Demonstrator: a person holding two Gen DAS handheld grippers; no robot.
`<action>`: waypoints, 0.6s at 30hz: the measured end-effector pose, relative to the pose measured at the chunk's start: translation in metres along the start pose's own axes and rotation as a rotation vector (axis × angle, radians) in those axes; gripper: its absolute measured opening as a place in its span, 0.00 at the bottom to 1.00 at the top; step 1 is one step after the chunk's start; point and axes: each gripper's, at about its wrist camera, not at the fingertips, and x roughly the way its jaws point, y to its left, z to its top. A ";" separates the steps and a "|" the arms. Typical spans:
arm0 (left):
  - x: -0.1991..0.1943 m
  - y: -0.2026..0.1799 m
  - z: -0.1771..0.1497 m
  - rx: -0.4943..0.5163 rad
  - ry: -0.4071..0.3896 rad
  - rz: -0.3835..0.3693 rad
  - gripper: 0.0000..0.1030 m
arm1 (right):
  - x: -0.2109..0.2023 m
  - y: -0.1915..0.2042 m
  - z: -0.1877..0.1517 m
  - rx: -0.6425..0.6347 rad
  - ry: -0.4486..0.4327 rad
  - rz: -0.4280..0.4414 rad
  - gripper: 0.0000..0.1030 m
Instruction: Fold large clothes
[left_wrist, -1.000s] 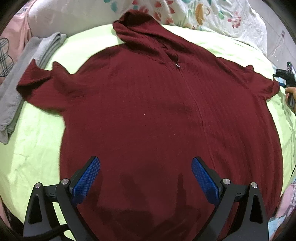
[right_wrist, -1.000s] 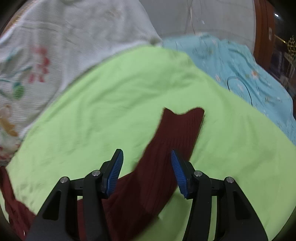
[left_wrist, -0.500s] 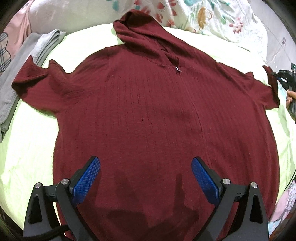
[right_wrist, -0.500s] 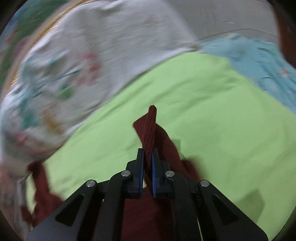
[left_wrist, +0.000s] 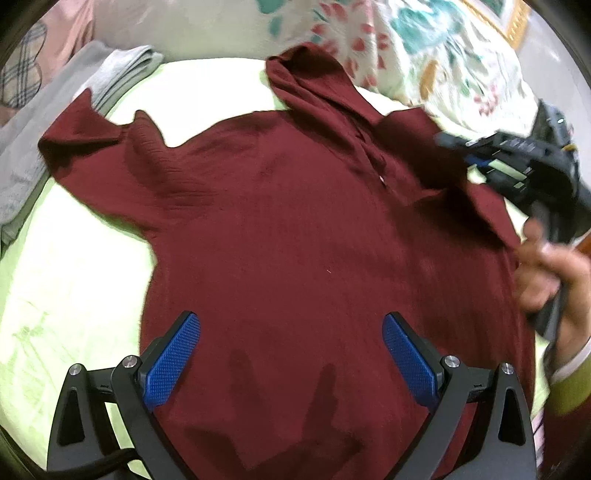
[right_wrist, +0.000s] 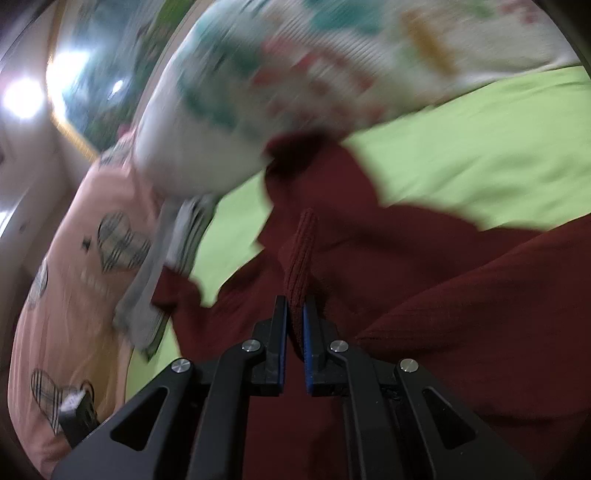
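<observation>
Right gripper pinches hoodie sleeve — seemingly cuff; left gripper gapes wide.

Both wrist views close above the same maroon hoodie.

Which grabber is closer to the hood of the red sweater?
Right. The right gripper, clamped on the sleeve cuff, is carrying it in beside the hood. The left gripper hovers open over the hem end of the maroon hoodie, far from it.

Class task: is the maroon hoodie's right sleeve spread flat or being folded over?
Being folded: the right gripper pinches the sleeve cuff, lifted over the hoodie.
</observation>
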 end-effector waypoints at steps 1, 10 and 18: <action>0.000 0.005 0.002 -0.018 -0.003 -0.010 0.97 | 0.019 0.012 -0.008 -0.019 0.028 0.011 0.08; 0.015 0.021 0.017 -0.073 -0.001 -0.099 0.96 | 0.077 0.034 -0.052 -0.011 0.190 0.068 0.37; 0.060 0.008 0.064 -0.071 0.037 -0.230 0.95 | -0.007 0.017 -0.048 0.013 0.015 -0.013 0.37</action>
